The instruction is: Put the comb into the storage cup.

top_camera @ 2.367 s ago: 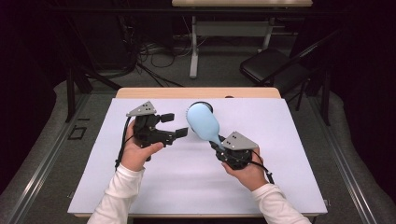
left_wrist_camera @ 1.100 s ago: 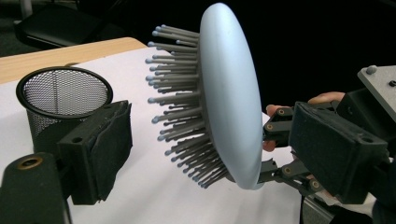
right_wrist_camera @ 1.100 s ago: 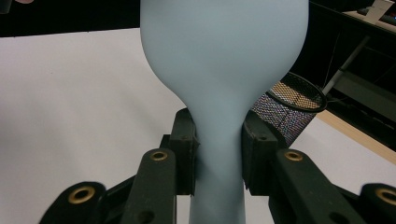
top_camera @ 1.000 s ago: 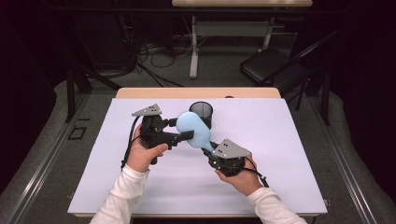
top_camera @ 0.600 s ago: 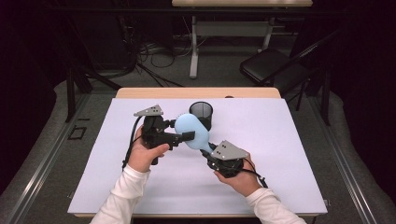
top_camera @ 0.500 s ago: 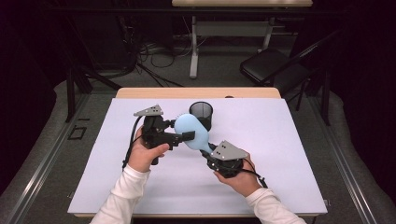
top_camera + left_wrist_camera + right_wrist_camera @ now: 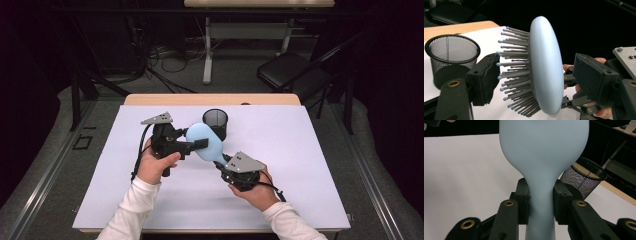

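Note:
A light blue hairbrush (image 7: 204, 141) hangs above the white table with its head up and to the left. My right gripper (image 7: 223, 161) is shut on its handle (image 7: 541, 202), one pad on each side. The brush head (image 7: 546, 70) stands edge-on between the jaws of my left gripper (image 7: 540, 80), which have just been closing. The bristle tips reach the left pad (image 7: 486, 80). The other pad (image 7: 594, 80) stands a little off the smooth back. A black mesh cup (image 7: 215, 120) stands upright just behind the brush.
The white sheet (image 7: 300, 165) covers most of the wooden table, with bare room to the right and in front. A black chair (image 7: 292, 70) and cables lie on the floor beyond the far edge.
The right gripper has carried the brush to the left, in between the left gripper's jaws, uncovering the mesh cup. The left jaws have drawn closer around the brush head.

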The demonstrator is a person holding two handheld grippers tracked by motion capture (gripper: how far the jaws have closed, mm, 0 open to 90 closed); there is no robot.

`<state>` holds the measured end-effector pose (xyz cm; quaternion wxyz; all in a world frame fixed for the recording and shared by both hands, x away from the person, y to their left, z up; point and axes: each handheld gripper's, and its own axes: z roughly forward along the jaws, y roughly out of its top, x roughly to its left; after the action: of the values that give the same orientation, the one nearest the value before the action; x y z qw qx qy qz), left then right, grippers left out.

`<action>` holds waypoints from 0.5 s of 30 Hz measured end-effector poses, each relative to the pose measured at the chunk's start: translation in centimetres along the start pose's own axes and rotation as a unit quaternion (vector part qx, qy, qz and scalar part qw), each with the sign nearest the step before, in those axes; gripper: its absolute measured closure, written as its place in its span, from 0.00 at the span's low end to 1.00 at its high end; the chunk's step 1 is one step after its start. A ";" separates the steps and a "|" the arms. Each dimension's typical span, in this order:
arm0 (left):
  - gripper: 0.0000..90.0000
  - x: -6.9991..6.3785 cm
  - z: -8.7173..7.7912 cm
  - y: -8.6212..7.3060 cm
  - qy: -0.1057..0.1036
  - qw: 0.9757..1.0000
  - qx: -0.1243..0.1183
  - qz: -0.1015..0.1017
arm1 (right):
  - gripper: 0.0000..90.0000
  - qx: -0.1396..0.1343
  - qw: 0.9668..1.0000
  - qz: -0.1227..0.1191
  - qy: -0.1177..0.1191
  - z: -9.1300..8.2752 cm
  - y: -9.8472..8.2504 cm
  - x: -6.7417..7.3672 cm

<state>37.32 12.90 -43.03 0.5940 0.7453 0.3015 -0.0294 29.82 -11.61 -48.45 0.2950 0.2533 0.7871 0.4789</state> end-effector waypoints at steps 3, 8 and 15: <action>0.28 0.0 0.1 -0.1 -0.003 1.000 0.005 -0.004 | 0.77 0.001 1.000 -0.001 0.000 0.0 0.0 0.0; 0.35 0.0 0.2 -0.2 -0.010 1.000 0.003 -0.004 | 0.77 0.001 1.000 -0.001 0.002 0.1 -0.1 0.1; 0.38 0.3 -0.1 -0.3 -0.020 0.999 -0.008 -0.031 | 0.77 0.001 1.000 0.000 0.001 0.1 -0.1 0.1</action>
<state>37.43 13.15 -43.35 0.6050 0.7299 0.3125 -0.0600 29.81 -11.55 -48.61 0.2935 0.2534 0.7878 0.4785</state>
